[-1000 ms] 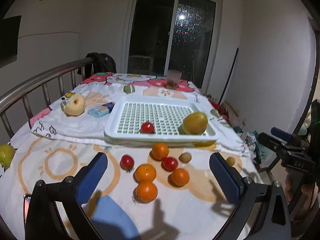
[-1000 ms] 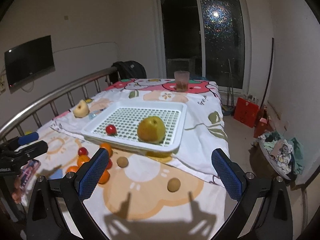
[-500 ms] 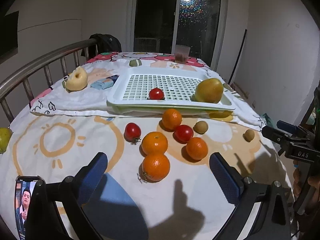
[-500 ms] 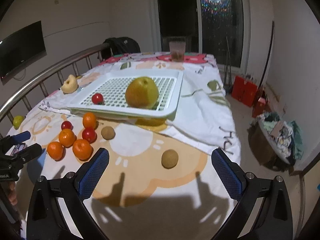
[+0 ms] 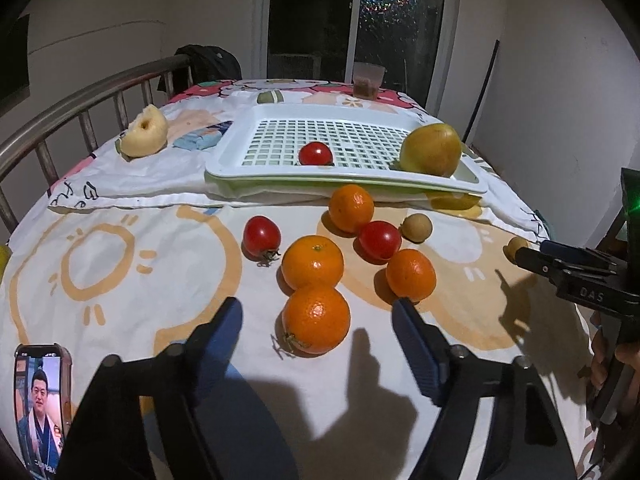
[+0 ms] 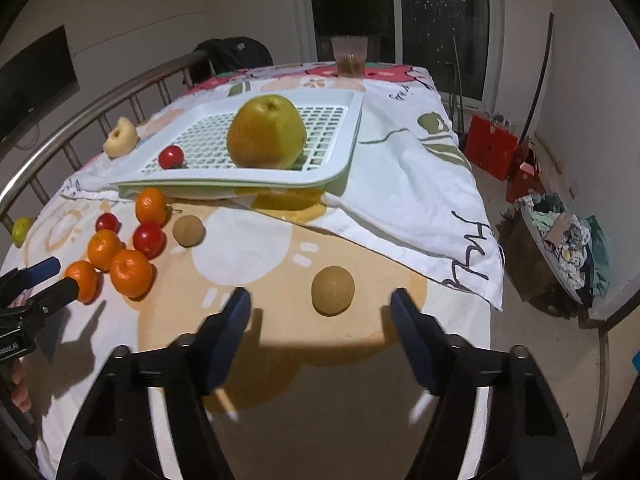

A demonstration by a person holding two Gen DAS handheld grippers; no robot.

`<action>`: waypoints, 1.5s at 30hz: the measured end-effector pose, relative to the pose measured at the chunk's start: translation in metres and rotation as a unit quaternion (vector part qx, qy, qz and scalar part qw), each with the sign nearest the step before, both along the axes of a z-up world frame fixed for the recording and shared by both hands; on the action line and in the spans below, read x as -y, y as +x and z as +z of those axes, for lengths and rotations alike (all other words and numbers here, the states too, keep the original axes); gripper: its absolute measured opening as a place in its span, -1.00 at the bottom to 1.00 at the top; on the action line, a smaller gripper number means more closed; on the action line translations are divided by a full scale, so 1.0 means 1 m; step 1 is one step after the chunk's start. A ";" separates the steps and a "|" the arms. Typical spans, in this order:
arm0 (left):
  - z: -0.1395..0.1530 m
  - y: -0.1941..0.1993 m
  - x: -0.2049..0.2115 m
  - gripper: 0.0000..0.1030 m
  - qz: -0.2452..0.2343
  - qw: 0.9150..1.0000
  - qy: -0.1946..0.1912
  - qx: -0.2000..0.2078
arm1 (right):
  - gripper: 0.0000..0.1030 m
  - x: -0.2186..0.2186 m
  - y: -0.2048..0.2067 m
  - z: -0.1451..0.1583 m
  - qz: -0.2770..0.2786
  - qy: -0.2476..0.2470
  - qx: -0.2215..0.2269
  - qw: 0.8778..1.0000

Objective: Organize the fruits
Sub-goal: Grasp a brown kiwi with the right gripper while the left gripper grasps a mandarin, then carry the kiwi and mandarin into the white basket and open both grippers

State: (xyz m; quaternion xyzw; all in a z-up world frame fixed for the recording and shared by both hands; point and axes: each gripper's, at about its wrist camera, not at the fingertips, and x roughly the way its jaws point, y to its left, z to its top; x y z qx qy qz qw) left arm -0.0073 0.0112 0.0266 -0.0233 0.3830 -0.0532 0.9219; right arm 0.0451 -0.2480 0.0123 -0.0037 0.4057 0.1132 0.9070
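The fruits lie in a cluster on the cloth [image 5: 120,184] just in front of the tray [image 5: 240,148]: four oranges, the nearest [image 5: 316,319] touching the one behind it [image 5: 312,262], two tomatoes [image 5: 261,236] among them, and a small brown fruit [image 5: 417,227] to the right of the cluster. In the tray sit one tomato [image 5: 316,153] and a pear [image 5: 430,149], at its near right corner.

The left gripper [image 5: 316,314] has come down and forward since half a second ago; the nearest orange now lies between its released, wide-spread fingers, touching neither. The right gripper [image 6: 320,312] has likewise closed in on a lone brown fruit [image 6: 333,290], well right of the cluster; this fruit now sits between its open fingertips, untouched. Fruit and tray have not shifted.

A cored apple [image 5: 145,137] lies left of the tray on the cloth. A cup [image 5: 368,79] stands behind the tray. A phone [image 5: 38,404] showing a man's face lies at the near left of the cluster, its lower end cut off by the picture edge. In the left view, the right gripper's tip hides part of the lone brown fruit. A yellow-green fruit [image 6: 21,230] at the far left edge by the rail [image 6: 80,120] is too small to name.
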 end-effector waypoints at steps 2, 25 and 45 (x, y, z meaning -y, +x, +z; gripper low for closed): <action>-0.002 0.002 0.000 0.34 -0.001 1.000 -0.002 -0.005 | 0.12 0.000 0.002 -0.002 0.000 -0.001 -0.006 1.000; -0.007 0.005 -0.004 -0.22 -0.004 1.000 -0.018 -0.018 | -0.56 -0.004 0.004 -0.005 0.016 0.007 -0.004 1.000; 0.054 -0.001 -0.008 -0.22 -0.004 0.998 -0.036 0.051 | -0.56 -0.029 -0.015 0.054 0.081 0.053 0.037 0.995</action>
